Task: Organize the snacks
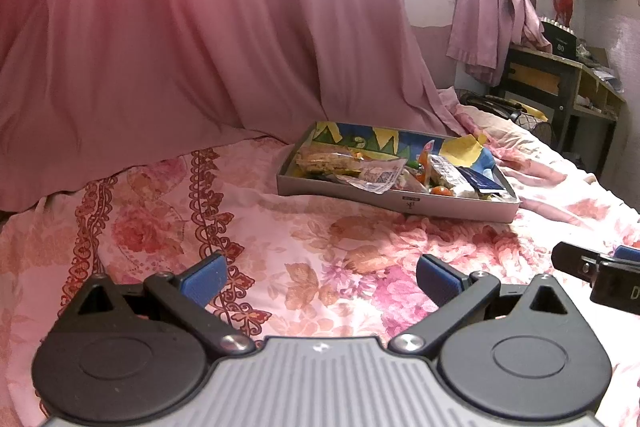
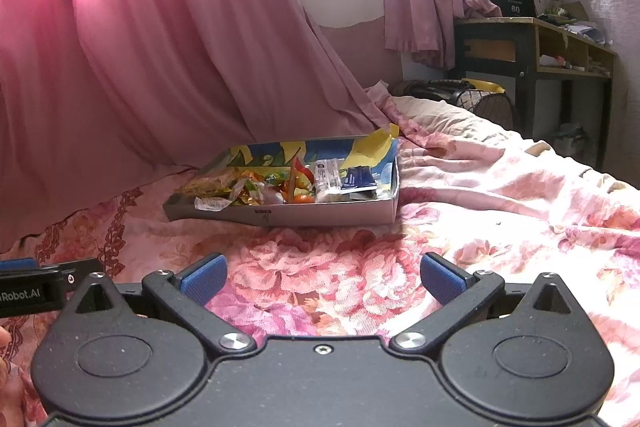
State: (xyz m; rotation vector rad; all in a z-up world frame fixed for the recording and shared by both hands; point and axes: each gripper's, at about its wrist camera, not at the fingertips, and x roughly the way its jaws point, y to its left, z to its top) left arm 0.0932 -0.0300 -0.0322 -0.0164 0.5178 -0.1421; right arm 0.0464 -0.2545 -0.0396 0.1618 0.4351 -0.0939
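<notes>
A shallow grey cardboard box [image 1: 400, 201] with a colourful lining lies on the flowered bedspread. It holds several wrapped snacks: a clear biscuit pack [image 1: 332, 161], orange sweets [image 1: 440, 190], a dark blue sachet [image 1: 480, 181]. The box also shows in the right wrist view [image 2: 320, 215], with the blue sachet [image 2: 360, 179] at its right end. My left gripper [image 1: 320, 277] is open and empty, low over the bedspread in front of the box. My right gripper [image 2: 323, 275] is open and empty, also short of the box. The right gripper's tip shows at the left view's right edge [image 1: 600, 269].
A pink curtain [image 1: 200, 27] hangs down onto the bed behind the box. A pillow [image 2: 440, 115] lies beyond it. A wooden desk [image 2: 536, 47] with clutter stands at the far right, with a black mesh basket [image 2: 480, 103] beside it. The bedspread [image 2: 500, 195] spreads right of the box.
</notes>
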